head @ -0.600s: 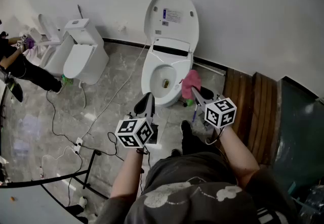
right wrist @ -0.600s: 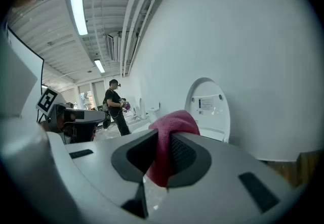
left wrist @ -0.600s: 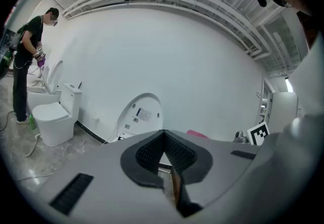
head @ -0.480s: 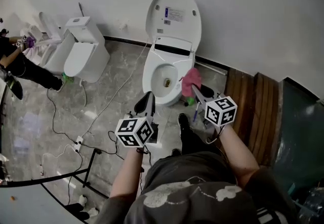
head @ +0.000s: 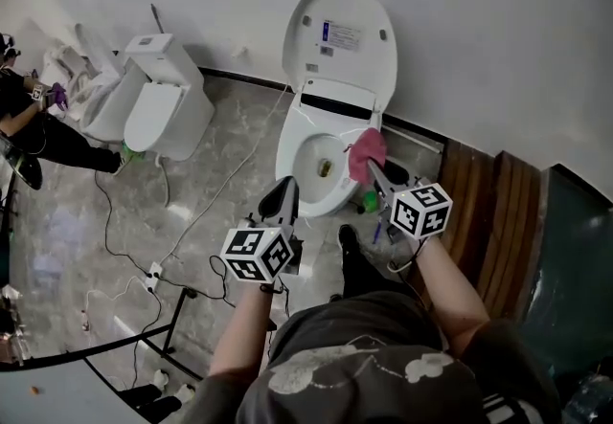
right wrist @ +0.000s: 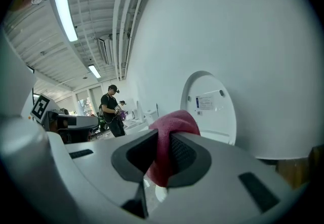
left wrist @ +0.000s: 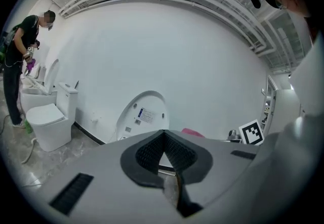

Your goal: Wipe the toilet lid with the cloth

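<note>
Two tools show in the head view. The left tool (head: 281,200) is pressed together on nothing and hangs short of the bowl (head: 290,152), likely kept out of the way. The right tool (head: 370,169) pinches the pink cloth (head: 366,150) over the bowl's right rim, below the upright toilet lid (head: 342,39) that leans on the wall; it is not yet touching the lid. Against the earlier picture, the cloth has come from just beside the bowl to over its rim, nearer the lid; the left tool has hardly shifted.

In the left gripper view the pads meet at their tips, nothing between them, the lid ahead.

In the right gripper view the cloth is bunched between the pads, its fold standing forward, probably to meet the lid first.
</note>
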`<action>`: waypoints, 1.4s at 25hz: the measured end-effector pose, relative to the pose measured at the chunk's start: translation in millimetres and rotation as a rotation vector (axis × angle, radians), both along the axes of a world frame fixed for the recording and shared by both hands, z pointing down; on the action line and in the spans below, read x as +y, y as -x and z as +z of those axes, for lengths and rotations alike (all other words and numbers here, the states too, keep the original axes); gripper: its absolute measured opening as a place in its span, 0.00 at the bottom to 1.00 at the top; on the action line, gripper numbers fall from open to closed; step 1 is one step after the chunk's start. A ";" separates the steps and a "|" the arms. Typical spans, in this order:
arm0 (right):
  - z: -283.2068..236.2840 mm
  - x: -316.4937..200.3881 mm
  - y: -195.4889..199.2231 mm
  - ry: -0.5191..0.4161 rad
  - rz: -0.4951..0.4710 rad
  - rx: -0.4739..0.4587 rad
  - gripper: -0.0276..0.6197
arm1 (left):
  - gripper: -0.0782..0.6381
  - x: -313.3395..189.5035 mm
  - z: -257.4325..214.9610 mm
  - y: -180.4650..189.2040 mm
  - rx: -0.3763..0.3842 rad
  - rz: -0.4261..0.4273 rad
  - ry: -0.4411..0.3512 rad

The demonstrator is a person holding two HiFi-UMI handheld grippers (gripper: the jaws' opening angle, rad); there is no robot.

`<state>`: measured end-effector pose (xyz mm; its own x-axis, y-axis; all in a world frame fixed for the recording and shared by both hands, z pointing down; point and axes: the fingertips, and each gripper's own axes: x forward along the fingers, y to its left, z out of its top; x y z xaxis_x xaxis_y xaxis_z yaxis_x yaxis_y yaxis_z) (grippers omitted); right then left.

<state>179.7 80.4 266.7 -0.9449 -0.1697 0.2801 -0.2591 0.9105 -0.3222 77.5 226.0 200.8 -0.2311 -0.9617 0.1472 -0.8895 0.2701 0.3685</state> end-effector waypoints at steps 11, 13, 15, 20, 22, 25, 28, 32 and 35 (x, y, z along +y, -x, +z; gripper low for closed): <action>4.0 -97.7 64.4 0.046 -0.003 -0.006 0.12 | 0.12 -96.9 -1.6 66.6 0.003 -0.026 0.036; 6.7 -117.5 72.2 0.057 0.008 -0.008 0.12 | 0.12 -116.0 -1.9 75.0 -0.010 -0.023 0.043; 9.1 -136.9 80.3 0.067 0.020 -0.011 0.12 | 0.12 -133.9 0.2 84.5 -0.014 -0.021 0.052; 16.9 -172.3 94.3 0.090 0.032 -0.005 0.12 | 0.12 -170.9 6.6 103.8 0.005 -0.022 0.069; 18.9 -181.5 97.1 0.096 0.039 -0.001 0.12 | 0.12 -182.1 9.5 108.2 0.008 -0.012 0.078; 23.0 -191.6 101.3 0.107 0.053 0.008 0.12 | 0.12 -196.2 13.9 116.1 0.012 0.005 0.088; 27.2 -201.0 106.7 0.110 0.074 0.017 0.12 | 0.12 -211.0 15.9 126.6 0.017 0.027 0.085; 25.0 -213.8 121.7 0.103 0.122 0.008 0.12 | 0.12 -231.8 19.8 147.7 0.019 0.076 0.085; 18.0 -223.8 135.6 0.080 0.182 -0.007 0.12 | 0.12 -247.8 19.9 165.4 0.018 0.130 0.077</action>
<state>44.2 -143.4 284.7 -0.9026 -0.3150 0.2934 -0.4144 0.8205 -0.3937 -87.9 -21.8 220.7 -0.1015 -0.9691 0.2247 -0.9123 0.1807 0.3674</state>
